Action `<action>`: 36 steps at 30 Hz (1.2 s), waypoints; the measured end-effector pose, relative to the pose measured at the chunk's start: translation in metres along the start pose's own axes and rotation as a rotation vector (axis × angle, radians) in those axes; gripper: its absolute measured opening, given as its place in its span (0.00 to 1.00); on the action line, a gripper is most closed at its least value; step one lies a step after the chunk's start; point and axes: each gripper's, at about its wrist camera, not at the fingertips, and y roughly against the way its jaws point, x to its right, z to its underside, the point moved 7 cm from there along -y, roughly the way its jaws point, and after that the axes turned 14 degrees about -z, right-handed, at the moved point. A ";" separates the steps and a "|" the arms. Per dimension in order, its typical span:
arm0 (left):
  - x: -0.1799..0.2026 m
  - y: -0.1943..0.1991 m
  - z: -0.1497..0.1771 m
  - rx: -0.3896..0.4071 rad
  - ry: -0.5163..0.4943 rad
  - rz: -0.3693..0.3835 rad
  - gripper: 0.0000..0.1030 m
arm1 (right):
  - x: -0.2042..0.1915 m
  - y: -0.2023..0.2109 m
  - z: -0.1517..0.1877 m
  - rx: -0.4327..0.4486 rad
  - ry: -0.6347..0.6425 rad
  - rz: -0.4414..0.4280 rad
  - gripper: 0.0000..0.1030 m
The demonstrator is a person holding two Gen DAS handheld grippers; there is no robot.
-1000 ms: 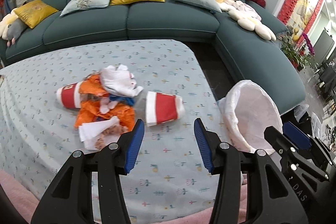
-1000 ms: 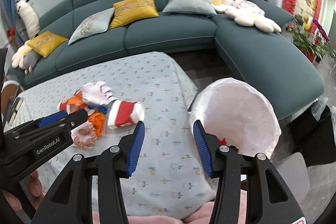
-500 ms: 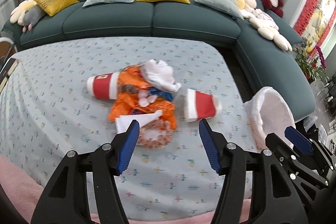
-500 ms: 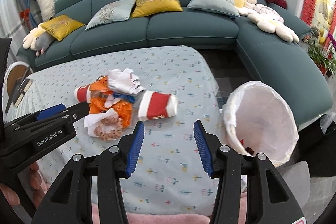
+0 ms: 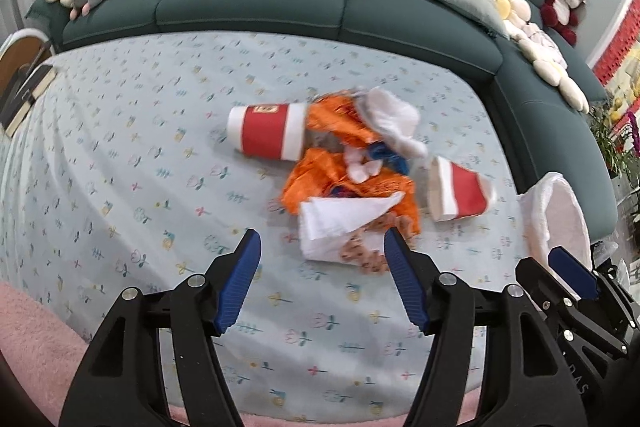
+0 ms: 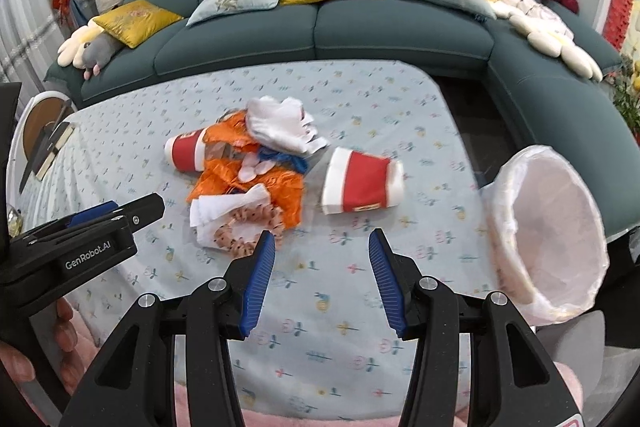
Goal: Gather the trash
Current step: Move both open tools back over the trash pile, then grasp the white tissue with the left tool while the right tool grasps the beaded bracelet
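Lying on the table w/ a soft light-blue cloth (image 6: 360, 307) w/ tiny flower prints is a messy pile of trash. Both grippers are hanging just above the cloth near it, not touching anything. The left gripper (image 5: 322, 259) is holding its ribbed blue fingers (image 5: 240, 283) wide apart, w/ nothing between them, right in front of a flat white paper (image 5: 340, 219) and a spotty wrapper (image 5: 368, 255). The right gripper (image 6: 322, 263) is spreading its fingers too, empty, pointing at a red & white paper cup (image 6: 360, 183) lying on its side. Another cup like it (image 5: 268, 137) is lying at the far left of the pile, touching a crinkly shiny orange wrapper (image 5: 320, 179). A scrunched white tissue (image 6: 280, 125) is sitting on top of the pile, w/ a bit of blue stuff (image 6: 284, 157) under it. A round bin w/ a thin white bag liner (image 6: 552, 235) is standing just beside the table's right edge, tilted in view. A dark green sofa (image 6: 320, 31) w/ yellow & grey pillows is curving behind.
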 end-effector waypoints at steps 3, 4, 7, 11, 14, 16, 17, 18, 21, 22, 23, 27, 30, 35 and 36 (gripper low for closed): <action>-0.006 -0.012 0.000 -0.025 0.011 0.001 0.59 | -0.005 -0.017 0.002 -0.023 -0.006 -0.009 0.47; -0.007 -0.016 0.000 -0.034 0.012 0.000 0.59 | -0.007 -0.022 0.003 -0.031 -0.007 -0.011 0.47; -0.008 -0.028 0.000 -0.055 0.016 0.001 0.59 | -0.010 -0.038 0.003 -0.052 -0.008 -0.015 0.46; -0.004 -0.043 -0.001 -0.082 0.013 0.007 0.59 | -0.011 -0.056 0.001 -0.072 -0.016 -0.015 0.47; -0.001 -0.054 -0.003 -0.103 0.016 0.016 0.60 | -0.010 -0.069 -0.001 -0.085 -0.026 -0.017 0.47; 0.000 -0.062 -0.004 -0.118 0.023 0.022 0.61 | -0.009 -0.078 -0.002 -0.096 -0.033 -0.016 0.47; 0.002 -0.066 -0.005 -0.125 0.026 0.027 0.61 | -0.009 -0.082 -0.001 -0.100 -0.036 -0.017 0.47; 0.003 -0.069 -0.005 -0.133 0.027 0.034 0.62 | -0.008 -0.087 -0.001 -0.107 -0.039 -0.018 0.47; 0.007 -0.079 -0.005 -0.157 0.031 0.046 0.63 | -0.007 -0.099 0.002 -0.127 -0.048 -0.020 0.47; 0.009 -0.083 -0.005 -0.166 0.031 0.047 0.63 | -0.006 -0.102 0.002 -0.132 -0.052 -0.022 0.47; 0.010 -0.086 -0.005 -0.173 0.032 0.047 0.63 | -0.006 -0.104 0.003 -0.136 -0.054 -0.024 0.46; 0.013 -0.097 -0.002 -0.198 0.042 0.054 0.62 | -0.003 -0.114 0.006 -0.153 -0.061 -0.032 0.44; 0.016 -0.102 0.000 -0.204 0.039 0.064 0.59 | -0.002 -0.122 0.010 -0.171 -0.063 -0.042 0.35; 0.024 -0.104 0.003 -0.209 0.004 0.084 0.39 | 0.001 -0.132 0.019 -0.201 -0.083 -0.057 0.13; 0.026 -0.104 0.005 -0.212 -0.004 0.087 0.34 | 0.002 -0.132 0.022 -0.207 -0.088 -0.061 0.11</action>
